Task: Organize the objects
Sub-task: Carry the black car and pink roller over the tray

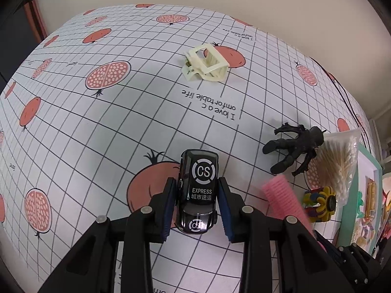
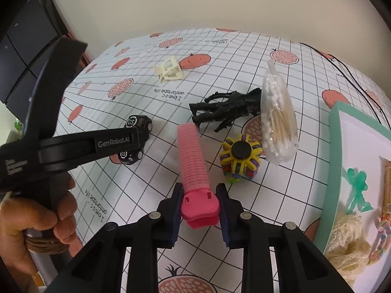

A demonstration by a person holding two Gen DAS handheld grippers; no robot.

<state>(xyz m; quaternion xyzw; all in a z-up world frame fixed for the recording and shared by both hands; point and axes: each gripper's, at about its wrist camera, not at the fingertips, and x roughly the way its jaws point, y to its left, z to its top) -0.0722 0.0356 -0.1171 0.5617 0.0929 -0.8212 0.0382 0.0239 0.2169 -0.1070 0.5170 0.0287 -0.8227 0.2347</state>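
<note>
Right gripper [image 2: 199,211] clamps pink hair roller [image 2: 194,156] at its stiff clip end; light, spongy barrel, so I hold base. Left gripper [image 1: 197,205] pinches black toy van [image 1: 198,190] mid-body, near table [image 1: 97,122] edge; glossy, may slip.

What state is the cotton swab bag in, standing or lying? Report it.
Lying flat. The cotton swab bag rests lengthwise on the tablecloth, swabs visible through clear plastic, beside the black claw toy.
</note>
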